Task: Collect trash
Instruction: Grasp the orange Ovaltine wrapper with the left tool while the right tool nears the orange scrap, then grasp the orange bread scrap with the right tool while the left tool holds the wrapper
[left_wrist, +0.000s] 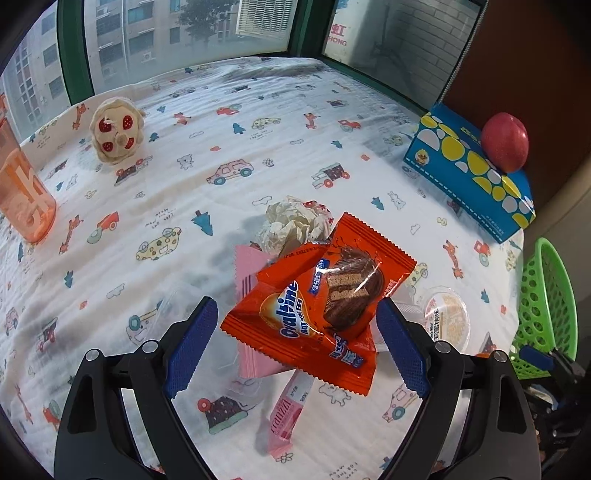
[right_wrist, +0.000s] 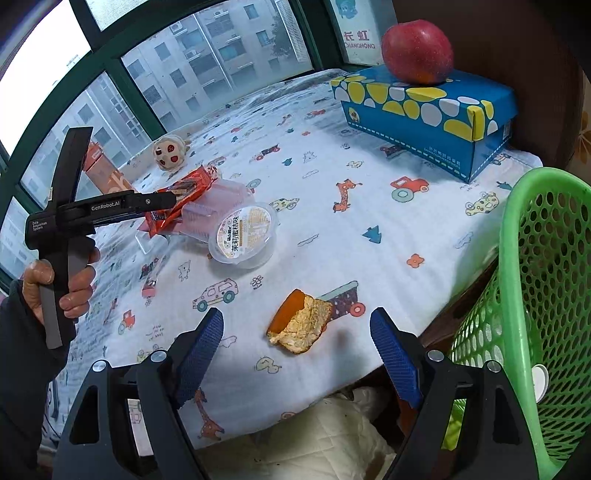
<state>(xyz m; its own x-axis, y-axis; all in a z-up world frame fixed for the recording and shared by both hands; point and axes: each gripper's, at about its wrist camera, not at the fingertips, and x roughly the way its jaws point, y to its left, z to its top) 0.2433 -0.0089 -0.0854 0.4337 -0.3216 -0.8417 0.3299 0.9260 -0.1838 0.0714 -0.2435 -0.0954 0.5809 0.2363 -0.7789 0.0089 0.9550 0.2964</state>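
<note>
Angling steeply down over the desk (left_wrist: 258, 155), left gripper (left_wrist: 295, 332) was released, orange wrapper (left_wrist: 317, 299) between its spread jaws, right gripper (right_wrist: 297, 354) released above peel scrap (right_wrist: 299, 323) beside green basket (right_wrist: 517, 258).

I seem to be in a lived-in home: a surface under a child's cartoon-print cloth (right_wrist: 332, 229), a green-framed window (left_wrist: 74, 55) facing apartment blocks, and a tissue box (right_wrist: 424, 114).

- Left gripper (left_wrist: 295, 343): black frame, silver screws, ribbed blue finger pads (left_wrist: 190, 347).
- Right gripper (right_wrist: 297, 360): the same build.
- Black handle at left frame printed "GenRobot.AI".
- Dark sleeve (right_wrist: 22, 354), lower left.
</note>
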